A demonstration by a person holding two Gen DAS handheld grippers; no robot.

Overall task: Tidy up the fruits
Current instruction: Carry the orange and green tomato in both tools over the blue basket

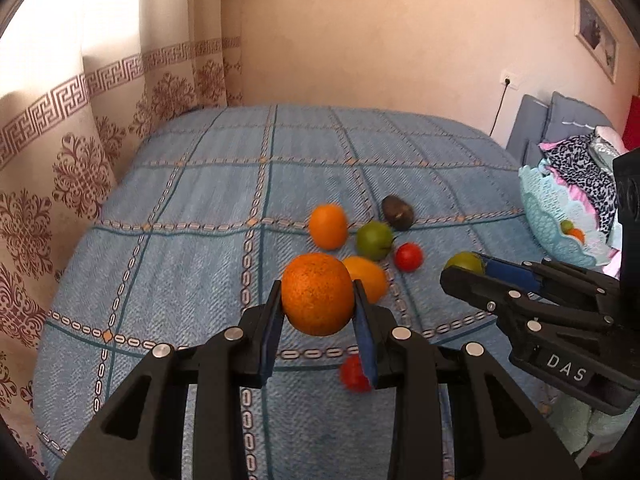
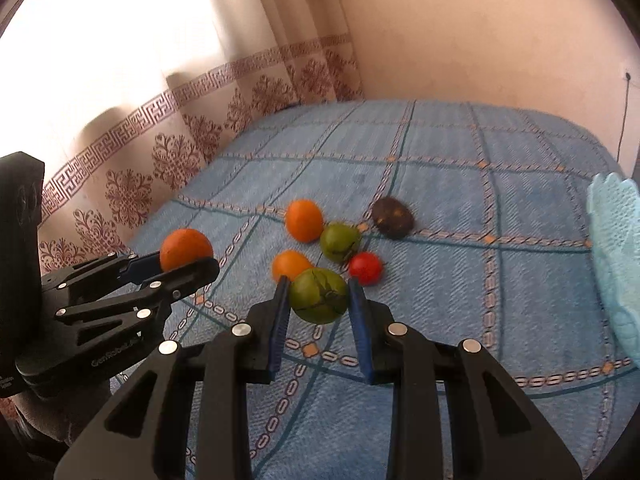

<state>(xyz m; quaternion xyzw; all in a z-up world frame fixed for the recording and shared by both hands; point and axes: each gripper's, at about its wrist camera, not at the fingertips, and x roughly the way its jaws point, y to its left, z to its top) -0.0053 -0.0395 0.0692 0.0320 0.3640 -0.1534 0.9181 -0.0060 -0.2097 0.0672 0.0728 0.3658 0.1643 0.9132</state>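
Observation:
My left gripper (image 1: 317, 286) is shut on a large orange (image 1: 318, 300), held a little above the blue bedspread (image 1: 200, 208). My right gripper (image 2: 318, 282) is shut on a green fruit (image 2: 319, 298), also lifted. Each gripper shows in the other's view: the right gripper (image 1: 464, 268) with the green fruit (image 1: 466, 261), the left gripper (image 2: 188, 262) with the orange (image 2: 186, 248). On the bed lie two oranges (image 1: 328, 226) (image 1: 370, 278), a green fruit (image 1: 374, 240), a red tomato (image 1: 409, 257), a dark avocado (image 1: 397, 212) and a second tomato (image 1: 354, 374).
A light blue lattice basket (image 1: 556, 216) stands at the bed's right edge with a small green and an orange fruit (image 1: 573, 232) in it. Patterned clothes and grey pillows lie behind it. A curtain (image 1: 80, 152) hangs along the left side, a wall at the back.

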